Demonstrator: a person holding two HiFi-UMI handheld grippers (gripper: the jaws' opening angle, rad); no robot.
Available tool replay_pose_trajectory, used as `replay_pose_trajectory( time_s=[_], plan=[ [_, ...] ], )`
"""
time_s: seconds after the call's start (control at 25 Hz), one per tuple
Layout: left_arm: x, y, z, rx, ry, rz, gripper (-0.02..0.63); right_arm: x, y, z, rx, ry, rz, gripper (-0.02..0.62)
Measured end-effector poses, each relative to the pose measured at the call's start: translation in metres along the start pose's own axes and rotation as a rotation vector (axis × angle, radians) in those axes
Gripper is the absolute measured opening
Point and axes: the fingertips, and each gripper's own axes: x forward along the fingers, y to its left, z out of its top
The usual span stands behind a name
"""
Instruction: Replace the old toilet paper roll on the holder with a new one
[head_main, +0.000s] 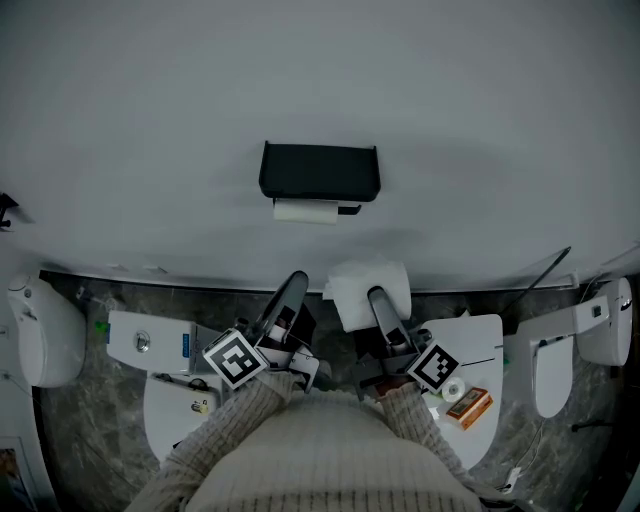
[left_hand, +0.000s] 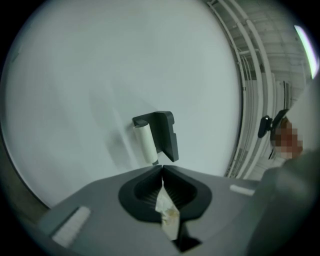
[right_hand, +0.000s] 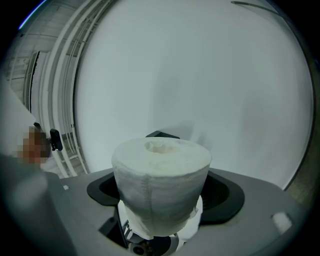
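Head view: black holder (head_main: 320, 172) on wall, nearly spent old roll (head_main: 305, 210) under it, well apart from both tools. I have left gripper (head_main: 296, 280) and right gripper (head_main: 378, 298) aimed toward it, new roll (head_main: 348, 285) in right.

Left gripper view: jaws together, pinching paper scrap (left_hand: 167, 212). My worry: scrap fouls grip on old roll.

Right gripper view: jaws clamped on new roll. Soft roll may squash or slip if I bump holder.
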Motion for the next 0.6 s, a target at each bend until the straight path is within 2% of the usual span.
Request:
replay_pose_trajectory(
  time_s=[0.08,0.24,0.44,0.6],
  plan=[
    [0.004,0.003,0.004,-0.047,0.002,-0.005,-0.005,0.002,0.001,0.000,-0.001,-0.010,-0.004,0.436],
    [0.015,0.007,0.011,-0.074,0.017,-0.025,-0.005,0.005,-0.002,0.000,0.003,-0.027,-0.017,0.436],
    [0.030,0.006,0.019,-0.147,0.010,-0.073,0.000,0.007,-0.006,0.003,0.001,-0.042,-0.029,0.436],
    [0.042,0.010,0.027,-0.172,-0.021,-0.069,0.061,0.012,-0.007,0.012,-0.017,-0.044,-0.030,0.436]
  ],
)
